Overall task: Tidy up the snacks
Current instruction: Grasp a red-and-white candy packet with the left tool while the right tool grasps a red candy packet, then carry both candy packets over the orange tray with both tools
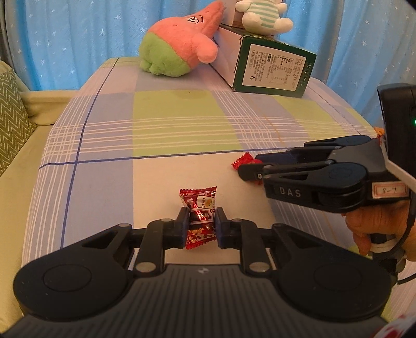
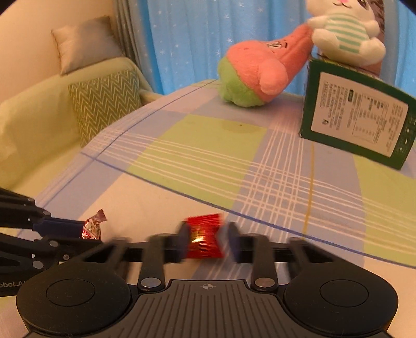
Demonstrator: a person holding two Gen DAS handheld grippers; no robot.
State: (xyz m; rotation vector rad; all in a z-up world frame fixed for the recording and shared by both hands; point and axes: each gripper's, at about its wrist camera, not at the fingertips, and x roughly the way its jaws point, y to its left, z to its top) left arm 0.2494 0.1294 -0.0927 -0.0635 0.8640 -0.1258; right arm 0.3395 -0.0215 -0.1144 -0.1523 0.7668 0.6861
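**Between both tools, one wrapped candy each**

Nearest the left camera, the left tool [image 1: 201, 225] is clamped on a dark red printed candy [image 1: 199, 217]; its pads pinch the wrapper at the waist, so the twisted ends flare out ahead of and behind the grip. The candy sits low over the checked surface [image 1: 156, 135], well short of the green box [image 1: 273, 69], and I cannot tell whether it touches the cloth. In the right wrist view, the right tool [image 2: 206, 240] has its pads against the sides of a bright red candy [image 2: 205, 239]. That picture is motion-blurred, but the wrapper fills the gap and the tool appears closed on it.

Judging by this, the step in hand is carrying both sweets to wherever they are to be gathered. To do it well, keep the squeeze steady and gentle: foil wrappers are slippery and crush easily, and a grip on the waist can let the sweet swivel. Move the two tools apart from each other, since the right one lies close to the left one's path, on the box side.

Farther off, a pink-and-green plush [image 1: 179, 44] leans against the green box, and a white plush [image 1: 262, 15] sits on top of it, before a blue curtain [image 1: 78, 33].
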